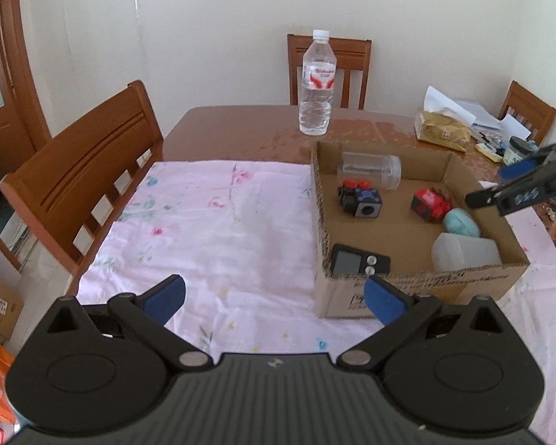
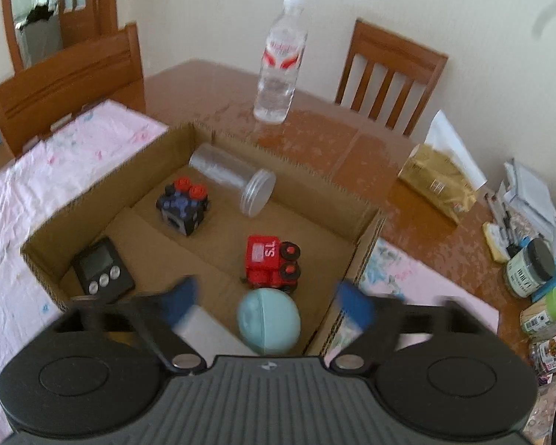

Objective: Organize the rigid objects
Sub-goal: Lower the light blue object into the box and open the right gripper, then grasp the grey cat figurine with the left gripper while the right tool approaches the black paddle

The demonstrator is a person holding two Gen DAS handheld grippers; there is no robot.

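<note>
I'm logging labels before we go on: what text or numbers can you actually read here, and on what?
"TS" in white on the red toy train in the cardboard box.
Water bottle: red label print, too blurred to read.
Cardboard box front wall: black print, too small.
Gold packet: small mark, unreadable.
Jars at the table edge: labels blurred.
Black timer: screen blank.

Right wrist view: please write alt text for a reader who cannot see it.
An open, empty gripper hangs over a cardboard box holding a red toy train, a pale blue ball, a black timer, a dark cube toy and a clear jar on its side. A water bottle stands behind.
</note>
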